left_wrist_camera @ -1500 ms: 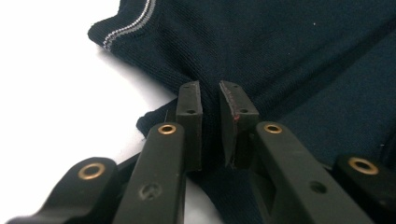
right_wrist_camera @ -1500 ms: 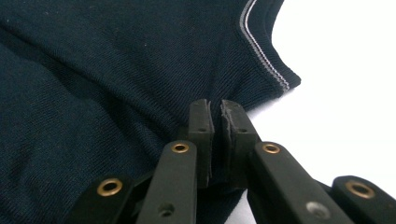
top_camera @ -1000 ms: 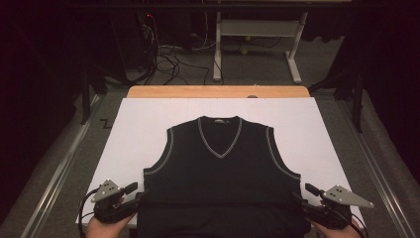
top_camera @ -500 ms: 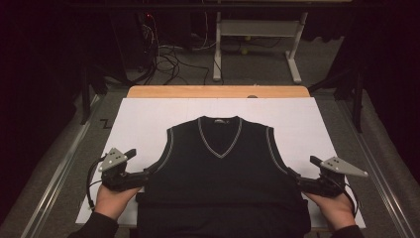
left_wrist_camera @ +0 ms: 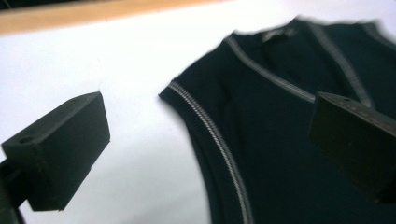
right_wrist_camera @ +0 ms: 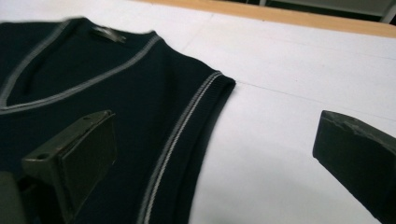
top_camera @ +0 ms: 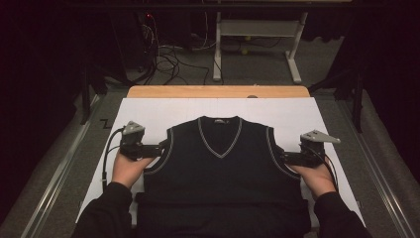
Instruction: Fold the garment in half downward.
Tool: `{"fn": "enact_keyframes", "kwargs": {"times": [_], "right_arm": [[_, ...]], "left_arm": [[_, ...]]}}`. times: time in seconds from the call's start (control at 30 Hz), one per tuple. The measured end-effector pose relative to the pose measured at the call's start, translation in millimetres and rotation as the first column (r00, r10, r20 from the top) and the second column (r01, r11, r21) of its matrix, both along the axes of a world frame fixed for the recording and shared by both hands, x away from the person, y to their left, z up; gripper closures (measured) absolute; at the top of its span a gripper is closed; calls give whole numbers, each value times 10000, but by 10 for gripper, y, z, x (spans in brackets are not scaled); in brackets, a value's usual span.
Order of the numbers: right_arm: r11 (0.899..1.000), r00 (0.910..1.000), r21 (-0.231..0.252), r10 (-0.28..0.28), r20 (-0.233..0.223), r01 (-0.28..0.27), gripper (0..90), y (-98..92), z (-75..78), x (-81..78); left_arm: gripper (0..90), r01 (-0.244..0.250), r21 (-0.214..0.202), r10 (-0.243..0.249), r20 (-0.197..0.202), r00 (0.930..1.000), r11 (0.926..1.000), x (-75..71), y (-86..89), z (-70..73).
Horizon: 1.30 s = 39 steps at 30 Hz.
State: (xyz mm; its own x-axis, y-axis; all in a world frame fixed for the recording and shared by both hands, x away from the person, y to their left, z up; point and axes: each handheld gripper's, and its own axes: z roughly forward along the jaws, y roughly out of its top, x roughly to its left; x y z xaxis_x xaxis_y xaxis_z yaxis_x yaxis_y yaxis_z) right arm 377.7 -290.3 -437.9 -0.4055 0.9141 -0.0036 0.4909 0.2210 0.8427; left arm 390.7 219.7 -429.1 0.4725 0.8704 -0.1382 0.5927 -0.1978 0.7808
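Two claws flank a black sleeveless V-neck vest (top_camera: 220, 173) that lies flat, front up, on the white sheet (top_camera: 297, 114) covering the worktop (top_camera: 218, 91). We hold the left claw (top_camera: 159, 148) at the vest's left armhole and the right claw (top_camera: 283, 157) at its right armhole, each pointing inward toward the garment, so that both sides can be handled evenly. Both sets of jaws have just been opening, and they now stand wide with nothing pinched. In the left gripper view the left claw (left_wrist_camera: 210, 154) straddles the striped armhole trim (left_wrist_camera: 210, 133), with one jaw over bare sheet and the other over dark knit. In the right gripper view the right claw (right_wrist_camera: 215, 163) stands the same way over the matching trim (right_wrist_camera: 182, 128). We cannot tell whether the lower jaws touch the fabric. The vest sits centred, neck toward the far edge and hem toward us, where the cloth looks doubled at the near edge. We judge this symmetric placement suits taking both armhole edges at once, perhaps to fold or smooth the body. The wide jaws leave room to slide around the ribbed edge before closing.
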Motion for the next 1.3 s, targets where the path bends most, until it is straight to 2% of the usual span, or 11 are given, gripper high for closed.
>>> {"fn": "enact_keyframes", "kwargs": {"times": [0.07, 0.17, 0.47, 0.53, 0.57, 0.6, 0.63, 0.8, 0.9, 1.17, 1.3], "right_arm": [[9999, 9996, -127, -92, -260, 88, 14, 25, -30, 107], [9994, 9973, -184, -312, -660, 301, 13, 60, -76, 219], [9987, 9937, -355, -393, -1053, 358, 17, 107, -150, 270], [9987, 9939, -466, -275, -1065, 227, 30, 120, -154, 271], [9986, 9939, -486, -235, -1081, 183, 33, 128, -155, 276], [9986, 9939, -486, -235, -1081, 183, 33, 128, -155, 276], [9987, 9936, -491, -208, -1107, 154, 33, 140, -156, 285], [9983, 9934, -563, -206, -1126, 144, 49, 143, -179, 326], [9978, 9848, -588, -413, -1689, 317, 128, 143, -225, 450], [9976, 9728, -499, -581, -2244, 481, 252, 242, -274, 766], [9967, 9729, -538, -713, -2199, 609, 313, 329, -284, 930]], "left_arm": [[2, -31, 112, 38, -569, 9984, 9999, 172, -44, -72], [31, -188, 139, 201, -949, 9953, 9997, 371, -69, -163], [68, -803, 5, 794, -1582, 9842, 9968, 724, -133, -364], [81, -808, 252, 839, -1650, 9827, 9964, 780, -199, -376], [128, -855, 783, 985, -1811, 9785, 9933, 833, -281, -401], [140, -855, 783, 985, -1811, 9785, 9933, 833, -281, -401], [170, -1056, 1194, 1278, -1974, 9720, 9872, 866, -347, -432], [297, -1275, 1488, 1529, -1739, 9728, 9806, 837, -439, -433], [589, -686, 1186, 895, -1817, 9793, 9906, 751, -515, -403], [670, -664, 490, 748, -1967, 9776, 9966, 671, -491, -402], [687, -589, 611, 683, -1670, 9836, 9964, 619, -522, -366]]}}
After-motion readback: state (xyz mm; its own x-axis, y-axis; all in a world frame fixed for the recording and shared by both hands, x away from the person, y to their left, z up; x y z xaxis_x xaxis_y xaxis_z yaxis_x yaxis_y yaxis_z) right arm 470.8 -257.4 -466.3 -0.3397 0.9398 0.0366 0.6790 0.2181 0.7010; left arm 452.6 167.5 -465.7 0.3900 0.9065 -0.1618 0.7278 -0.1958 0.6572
